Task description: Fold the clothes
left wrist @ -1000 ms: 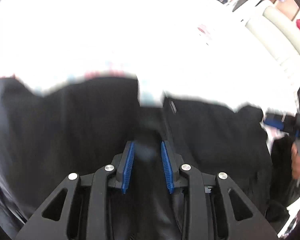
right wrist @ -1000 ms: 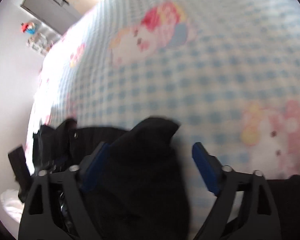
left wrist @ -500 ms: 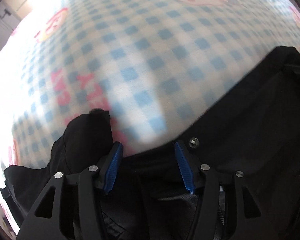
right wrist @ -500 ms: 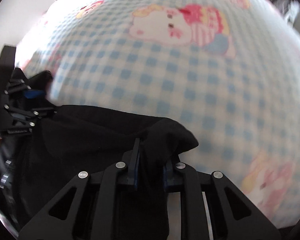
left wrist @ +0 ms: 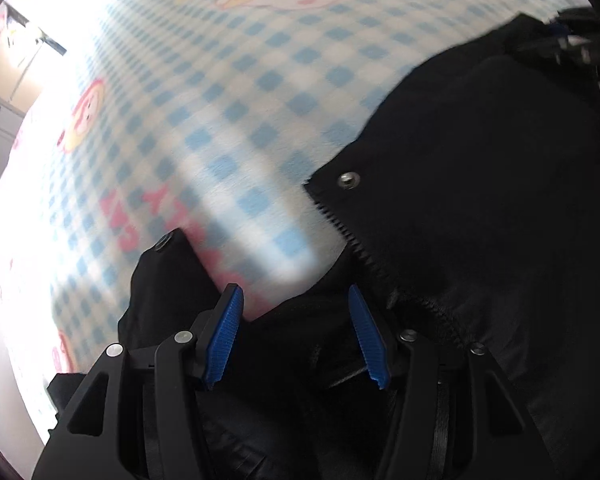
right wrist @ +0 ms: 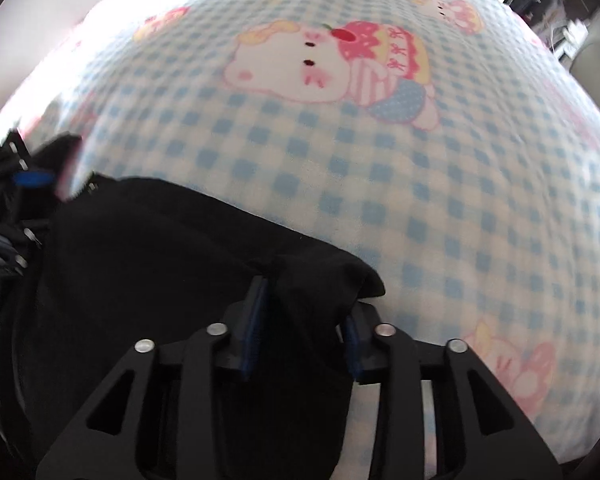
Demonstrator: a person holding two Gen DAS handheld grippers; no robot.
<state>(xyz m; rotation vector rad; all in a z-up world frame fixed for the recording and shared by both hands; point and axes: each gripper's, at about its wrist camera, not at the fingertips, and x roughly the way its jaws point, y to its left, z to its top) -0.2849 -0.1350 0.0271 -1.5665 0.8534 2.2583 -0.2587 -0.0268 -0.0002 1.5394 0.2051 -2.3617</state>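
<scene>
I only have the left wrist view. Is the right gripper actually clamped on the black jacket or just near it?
Observer: Clamped. The right gripper has a bunched fold of the black zip-up jacket pinched between its blue pads.
Operator: Where on the jacket?
Observer: At its edge nearest the blue-and-white checked cartoon blanket; the fold pokes out past the fingertips.
Operator: My left gripper from there?
Observer: The left gripper shows only as a blue pad at the far left edge, by the jacket's other end.
</scene>
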